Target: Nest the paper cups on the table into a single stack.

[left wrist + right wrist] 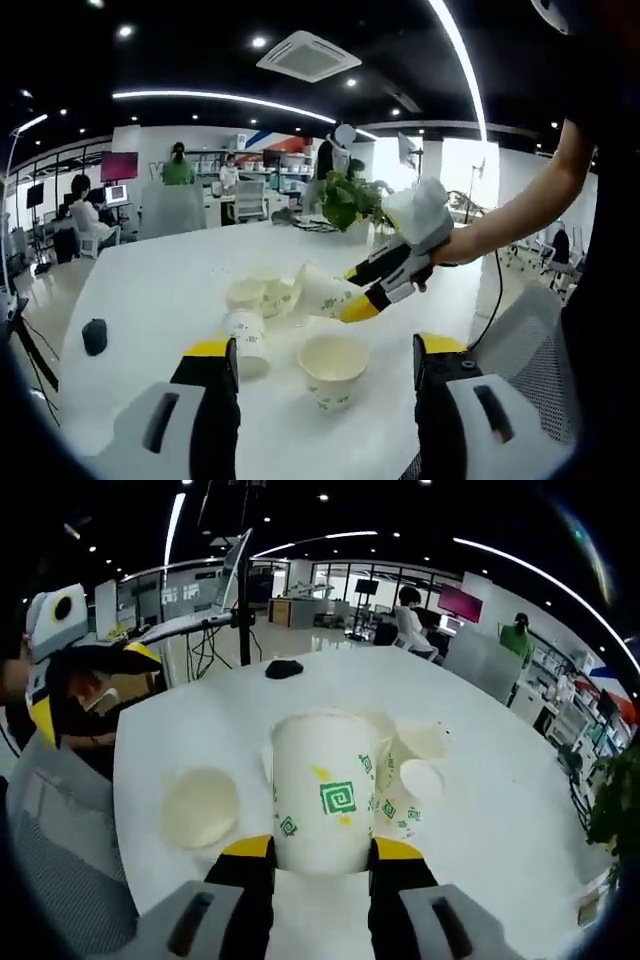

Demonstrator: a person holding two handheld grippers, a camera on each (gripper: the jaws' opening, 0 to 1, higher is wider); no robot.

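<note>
White counter carries loose paper cups. Right gripper clenches a cup printed with a green square spiral, no readable writing. Left gripper hangs released above an upright cup.

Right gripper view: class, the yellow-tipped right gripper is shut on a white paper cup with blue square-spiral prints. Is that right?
One detail is wrong: the square-spiral prints are green, not blue. The right gripper view shows the yellow-tipped right gripper shut on the white paper cup, its jaws pressed against the cup's two sides over the white table.
</note>
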